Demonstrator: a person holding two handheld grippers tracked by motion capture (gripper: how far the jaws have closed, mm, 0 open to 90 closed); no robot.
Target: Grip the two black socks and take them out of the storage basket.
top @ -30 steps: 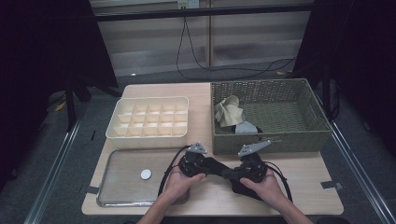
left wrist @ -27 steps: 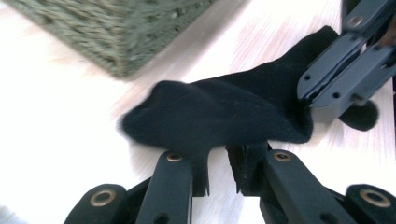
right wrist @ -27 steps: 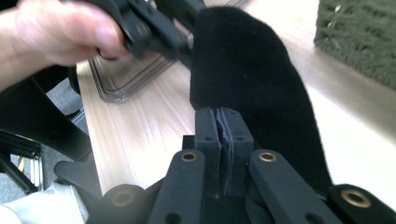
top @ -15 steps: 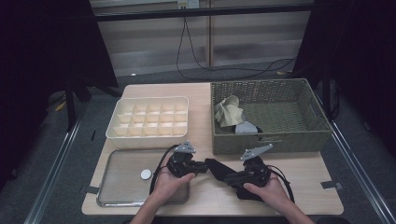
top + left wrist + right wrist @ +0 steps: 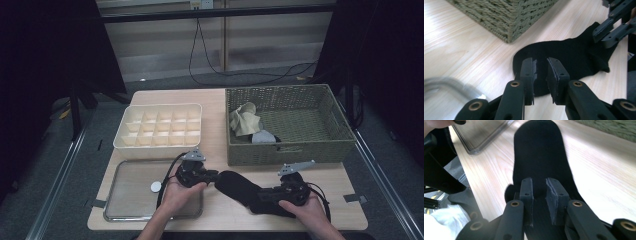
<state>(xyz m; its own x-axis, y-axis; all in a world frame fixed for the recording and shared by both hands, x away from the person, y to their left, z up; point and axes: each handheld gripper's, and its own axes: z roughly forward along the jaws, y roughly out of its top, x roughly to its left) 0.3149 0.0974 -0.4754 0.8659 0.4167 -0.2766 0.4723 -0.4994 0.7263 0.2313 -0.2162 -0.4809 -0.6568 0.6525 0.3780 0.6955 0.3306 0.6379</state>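
Note:
A black sock (image 5: 240, 186) lies stretched along the wooden table's front edge between my two grippers. My left gripper (image 5: 214, 176) is shut on the sock's rounded end; in the left gripper view its jaws (image 5: 540, 65) pinch dark fabric, and the sock (image 5: 574, 55) runs away to the right. My right gripper (image 5: 263, 196) is shut on the other end. In the right gripper view (image 5: 539, 185) the sock (image 5: 539, 152) extends straight ahead from the jaws. The right gripper's fingers (image 5: 610, 30) also show at the top right of the left gripper view.
A woven basket (image 5: 320, 145) at the back right holds a beige cloth (image 5: 244, 119) and a grey item (image 5: 262, 136). A cream compartment box (image 5: 125, 145) stands at the back left. A metal tray (image 5: 130, 205) with a small white disc (image 5: 156, 186) lies under my left hand.
The grippers, close together a second ago, have drawn apart: left one leftward, right one rightward. The sock is now pulled out long between them.

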